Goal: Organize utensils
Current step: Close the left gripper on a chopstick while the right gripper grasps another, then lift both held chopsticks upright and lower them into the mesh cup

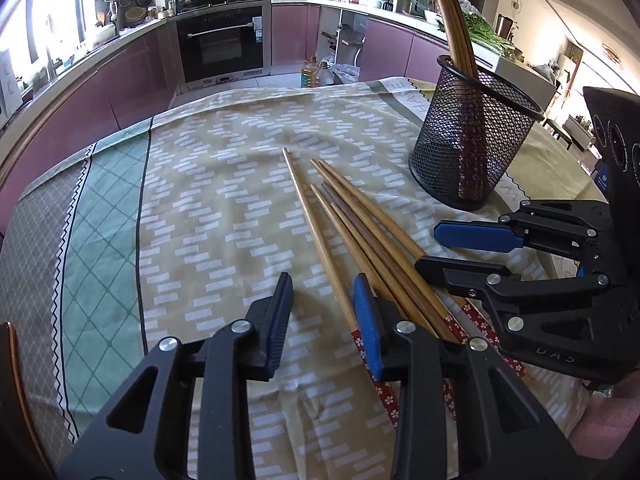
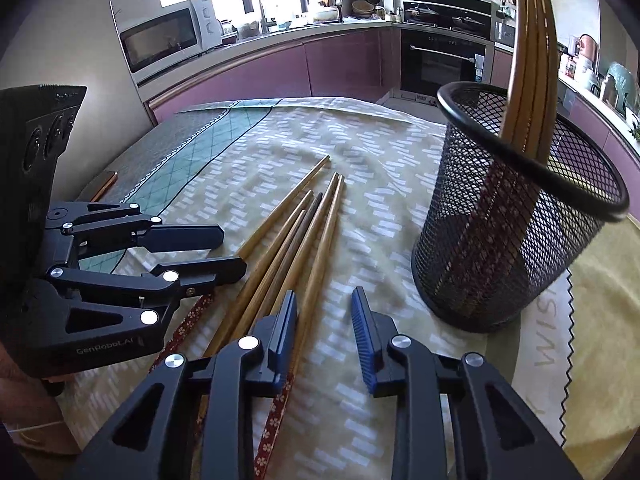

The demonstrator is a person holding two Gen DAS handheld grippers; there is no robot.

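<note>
chopsticks [image 1: 352, 236] lie loose on the patterned tablecloth [image 1: 208, 216], a bundle of about six wooden ones fanned out with their narrow tips pointing away toward the far side of the table and their thick ends, wrapped in red flower-print paper, nearest the grippers. one lighter chopstick [image 1: 316, 236] has strayed a little to the left of the rest. more chopsticks [image 2: 532, 60] stand upright in a black mesh holder [image 2: 504, 216], leaning against its far rim; the holder sits on the cloth to the right of the loose bundle, near but apart from it.

the left gripper [image 1: 322, 300] is low over the thick ends of the bundle. its jaws are spread, and the stray lighter chopstick runs up between the two blue pads without either pad visibly pressing on it; the other chopsticks pass just outside its right finger [image 1: 366, 312]. from the right wrist view the same gripper [image 2: 228, 248] shows side-on at the left, its fingers parted above the cloth.

the right gripper [image 2: 324, 304] is just beside the bundle on its right. its jaws are also spread, with only bare cloth between the pads; its left finger [image 2: 286, 316] sits over the outermost chopstick of the bundle. nothing is held by either gripper.

purple kitchen cabinets [image 2: 280, 68], a built-in oven [image 1: 220, 44] and a microwave [image 2: 164, 40] line the room behind the table.
</note>
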